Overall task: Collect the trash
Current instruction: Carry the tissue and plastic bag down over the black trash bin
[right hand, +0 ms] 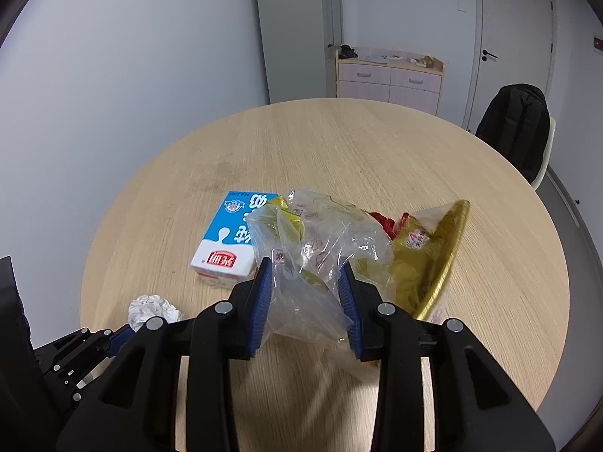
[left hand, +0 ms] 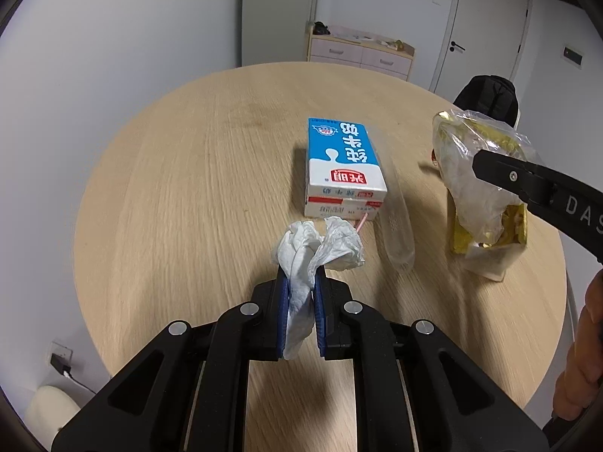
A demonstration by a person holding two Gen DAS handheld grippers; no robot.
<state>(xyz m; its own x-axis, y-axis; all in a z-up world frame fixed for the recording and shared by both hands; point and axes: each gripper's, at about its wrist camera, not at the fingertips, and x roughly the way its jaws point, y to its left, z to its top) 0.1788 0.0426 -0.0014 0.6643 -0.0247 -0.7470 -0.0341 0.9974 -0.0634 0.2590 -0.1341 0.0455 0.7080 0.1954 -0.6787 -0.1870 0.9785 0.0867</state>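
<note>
Nearest the left wrist camera we see the left tool (left hand: 301, 282), its blue pads (left hand: 283, 309) pinched tight on a crumpled white tissue (left hand: 320, 248). The tissue bunches out above the pads and a strip hangs down between them, clear of the tabletop (left hand: 188, 188).

Beyond the tissue a blue-and-white milk carton (left hand: 343, 165) lies flat on the round wooden tabletop, with a pink straw (left hand: 360, 223) showing at its near end. Just to the right of the carton lies a clear plastic straw sleeve (left hand: 395, 233).

In the right wrist view the right tool (right hand: 307, 282) grips a crumpled clear plastic bag (right hand: 316, 248) between its blue pads (right hand: 262, 301), jaws narrowed onto the plastic. A gold foil snack wrapper (right hand: 426, 260) is bunched up with the bag and hangs to its right; we cannot tell whether the pads touch the foil itself. Something red (right hand: 380, 220) shows behind the bag; we cannot identify it. From the left wrist view the bag and wrapper hang from the tool with their lower end at or near the tabletop.

A hand (left hand: 580, 358) shows at the right edge of the left view.

Background: pink drawer cabinet (right hand: 390, 79), white door (right hand: 516, 37), black backpack on a chair (right hand: 516, 128).
</note>
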